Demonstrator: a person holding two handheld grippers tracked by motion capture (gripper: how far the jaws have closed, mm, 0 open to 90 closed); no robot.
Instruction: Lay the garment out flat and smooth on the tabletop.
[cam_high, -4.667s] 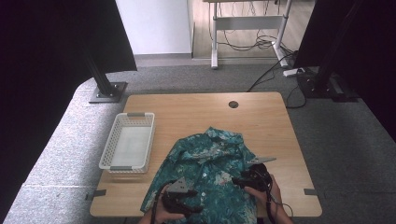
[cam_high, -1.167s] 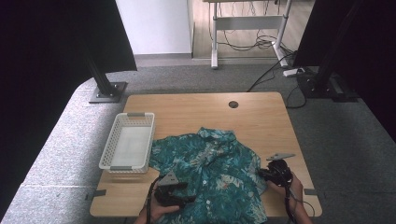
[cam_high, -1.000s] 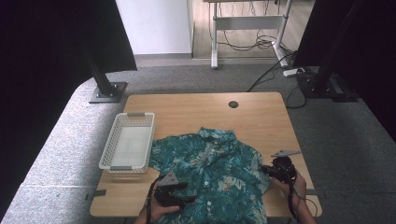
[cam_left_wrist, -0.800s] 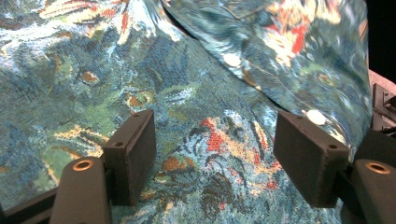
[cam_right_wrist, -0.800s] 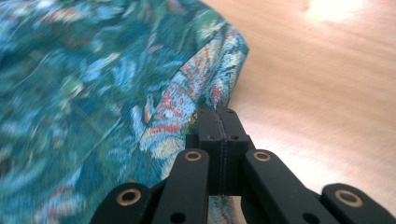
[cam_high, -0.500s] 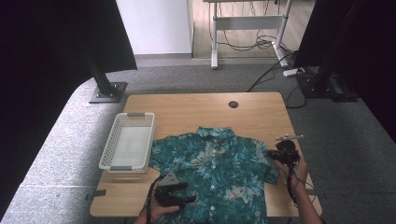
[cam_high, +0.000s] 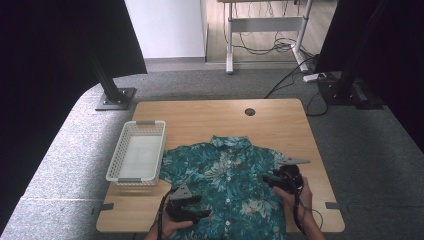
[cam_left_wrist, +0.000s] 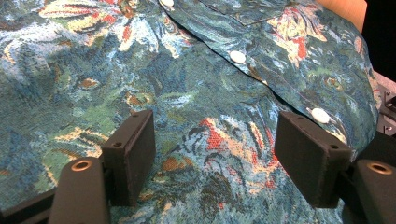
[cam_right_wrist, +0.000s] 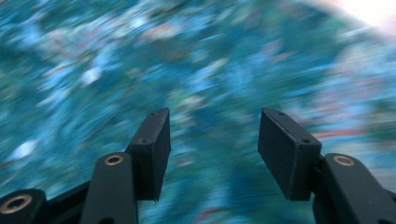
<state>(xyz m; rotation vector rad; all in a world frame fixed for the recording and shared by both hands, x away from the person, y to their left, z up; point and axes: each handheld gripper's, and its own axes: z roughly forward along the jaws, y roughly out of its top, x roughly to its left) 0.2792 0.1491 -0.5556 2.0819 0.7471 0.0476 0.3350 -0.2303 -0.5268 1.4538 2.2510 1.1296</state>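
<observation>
Shirt (cam_high: 227, 172) first: it lies spread face up on the near half of the surface (cam_high: 215, 117), collar toward the far edge, buttoned down the front, its left sleeve just beside the white basket (cam_high: 136, 157). I judge the step in hand to be flattening it out before a fold, so I would work from the button line outward, pinch only the top layer near a hem or sleeve edge, and pull level with the surface rather than up, so the cloth does not bunch or slide toward the near edge. It is a teal short-sleeved shirt with a leafy print and touches of red, white buttons, soft and wrinkled near the hem. My left tool (cam_left_wrist: 217, 151) hovers low over the lower front, jaws standing wide apart with the cloth beneath them and nothing pinched. My right tool (cam_right_wrist: 212, 149) sits over the shirt's right side near the sleeve; its jaws have just been opening, now stand apart, and hold nothing, though that view is blurred. Both hands come in from the near edge.
</observation>
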